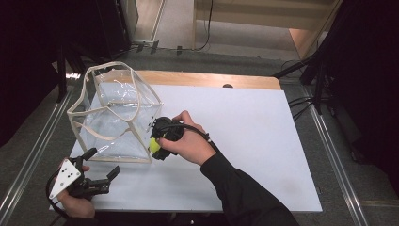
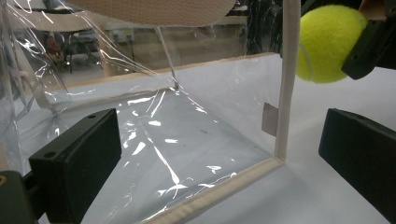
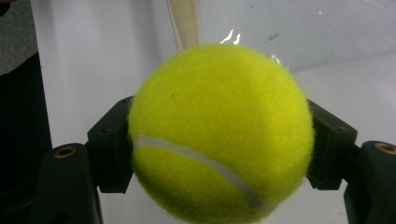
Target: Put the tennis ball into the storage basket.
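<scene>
Right gripper (image 1: pixel 157 146) gripped the fuzzy yellow-green tennis ball (image 1: pixel 154 145) at frame centre, beside the clear plastic, beige-trimmed bag (image 1: pixel 115 117). Left gripper (image 1: pixel 101 175) stood open, lower left. Transfer step judged underway; next, clearing the bag's rim.

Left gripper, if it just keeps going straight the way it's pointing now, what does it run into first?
Most likely the clear bag. The left gripper has open jaws aimed at the bag's near lower side, just left of its beige corner seam. Depth is hard to judge, but nothing else lies between.
</scene>
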Demonstrator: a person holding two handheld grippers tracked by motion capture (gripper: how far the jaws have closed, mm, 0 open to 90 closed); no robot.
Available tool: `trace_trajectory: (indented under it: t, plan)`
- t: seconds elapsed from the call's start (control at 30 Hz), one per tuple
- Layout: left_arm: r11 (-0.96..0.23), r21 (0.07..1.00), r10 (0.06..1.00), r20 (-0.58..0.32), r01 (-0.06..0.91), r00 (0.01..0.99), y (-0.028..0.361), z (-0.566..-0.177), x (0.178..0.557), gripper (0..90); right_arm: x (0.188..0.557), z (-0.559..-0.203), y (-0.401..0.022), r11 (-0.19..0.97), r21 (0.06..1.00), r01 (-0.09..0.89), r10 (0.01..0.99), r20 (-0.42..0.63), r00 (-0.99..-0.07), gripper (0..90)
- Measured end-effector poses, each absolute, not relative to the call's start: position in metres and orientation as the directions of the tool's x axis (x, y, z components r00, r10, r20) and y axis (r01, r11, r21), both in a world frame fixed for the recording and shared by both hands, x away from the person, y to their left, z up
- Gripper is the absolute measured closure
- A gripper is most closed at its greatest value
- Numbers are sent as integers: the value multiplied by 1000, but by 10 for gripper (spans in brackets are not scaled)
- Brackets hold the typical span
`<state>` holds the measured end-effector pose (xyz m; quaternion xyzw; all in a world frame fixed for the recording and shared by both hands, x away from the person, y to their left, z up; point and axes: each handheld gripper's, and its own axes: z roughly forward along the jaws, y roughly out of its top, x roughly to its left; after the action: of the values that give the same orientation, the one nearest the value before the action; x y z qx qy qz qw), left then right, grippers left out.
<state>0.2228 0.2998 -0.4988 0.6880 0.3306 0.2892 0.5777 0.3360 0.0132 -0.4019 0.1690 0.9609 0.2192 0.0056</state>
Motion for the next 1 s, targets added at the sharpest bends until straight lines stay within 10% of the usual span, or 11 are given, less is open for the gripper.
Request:
trace_trajectory:
  t: [1.0]
  plan:
    - [-106,986,791,5,130,612,301,-498,222,0,354,-334,13,864,403,302,308,51,-950,238]
